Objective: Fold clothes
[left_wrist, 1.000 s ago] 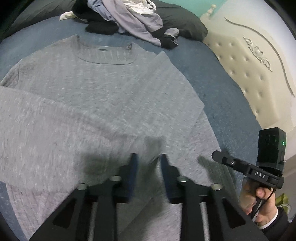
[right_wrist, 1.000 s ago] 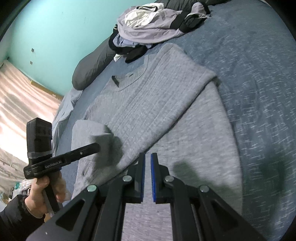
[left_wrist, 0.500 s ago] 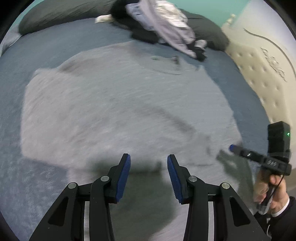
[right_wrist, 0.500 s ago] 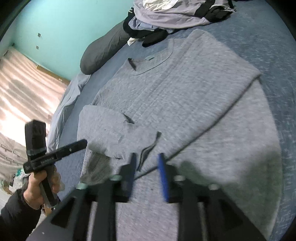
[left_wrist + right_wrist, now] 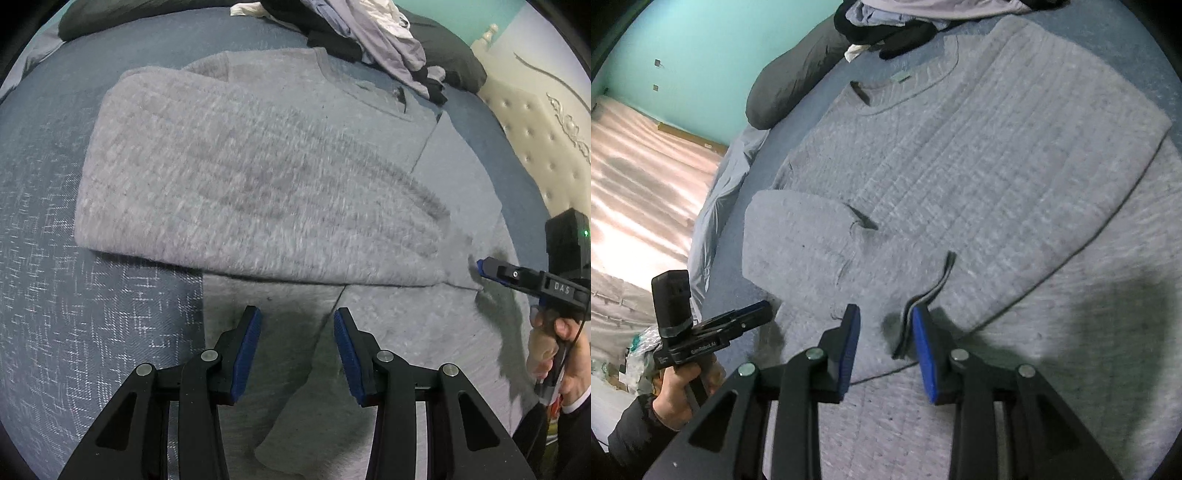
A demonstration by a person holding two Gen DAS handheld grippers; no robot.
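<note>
A grey knit sweater (image 5: 258, 166) lies flat on the blue bedspread (image 5: 74, 295), neckline (image 5: 901, 92) toward the pillows. Both sleeves are folded in across its body. My left gripper (image 5: 297, 317) hovers open over the lower part of the sweater near its left edge, nothing between its fingers. My right gripper (image 5: 885, 314) is open too. The dark-edged sleeve cuff (image 5: 945, 273) lies on the body and its end rests beside the right-hand pad (image 5: 923, 332); the other pad is clear of it. Each gripper shows in the other's view: the right gripper (image 5: 484, 267), the left gripper (image 5: 757, 314).
A pile of loose clothes (image 5: 369, 29) sits at the head of the bed next to a dark pillow (image 5: 790, 85). A cream tufted headboard (image 5: 535, 129) stands on the right. The bed's edge drops to the floor (image 5: 635, 166) on the left. Hands (image 5: 554, 343) hold the handles.
The right gripper went from shut to open, and the sleeve cuff now lies on the sweater's body. The left gripper swung toward the sweater's lower left edge.
</note>
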